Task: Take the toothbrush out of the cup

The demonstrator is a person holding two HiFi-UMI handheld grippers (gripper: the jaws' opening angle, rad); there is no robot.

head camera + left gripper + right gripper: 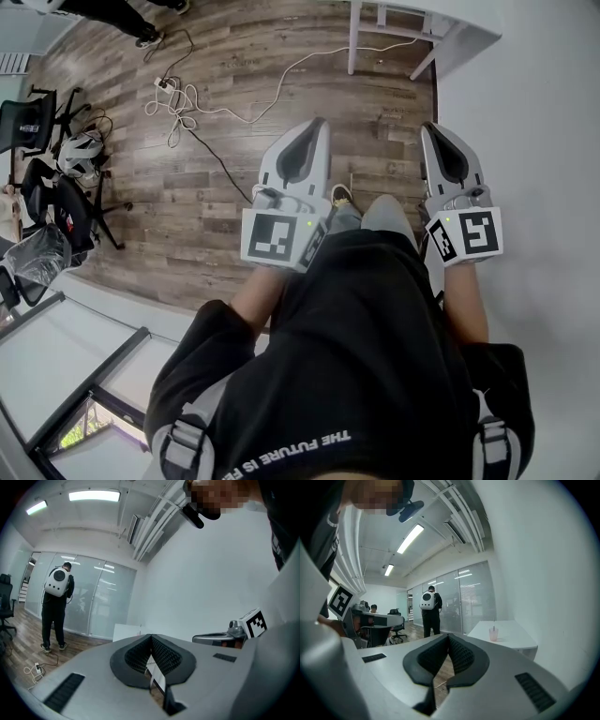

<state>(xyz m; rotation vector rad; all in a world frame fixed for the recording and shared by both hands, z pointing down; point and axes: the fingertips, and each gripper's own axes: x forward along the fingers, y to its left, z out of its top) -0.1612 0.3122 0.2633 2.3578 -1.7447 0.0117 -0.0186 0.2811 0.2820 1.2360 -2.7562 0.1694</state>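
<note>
Left jaws: pressed together tip to tip with nothing between them. I hold the left gripper (pixel 317 124) low in front of me, over the wood floor (pixel 234 37).
Ahead of the left jaws: only the room, no cup to be seen from this side.
Right jaws: shut too, pad against pad and empty. The right gripper (pixel 429 127) is level with the left one.
Cup (pixel 493 633): pink and see-through, standing upright on the white counter (pixel 513 639), well ahead of my right jaws and a little to their right.
Toothbrush (pixel 494 622): there it is, in the cup, a thin handle poking up above the rim. Neither pair of jaws is anywhere near it.
In the cup: the toothbrush for sure; it is too small from here to tell if anything else is inside.
Handling, my guess: light, stiff and slim, with smooth plastic that could slide or twist in a loose pinch.
Where to take hold: the bare handle above the rim, jaws spread first, then closed squarely across it.
Watch-out: the cup looks light and could tip or ride up with the brush, so I should lift straight up.
</note>
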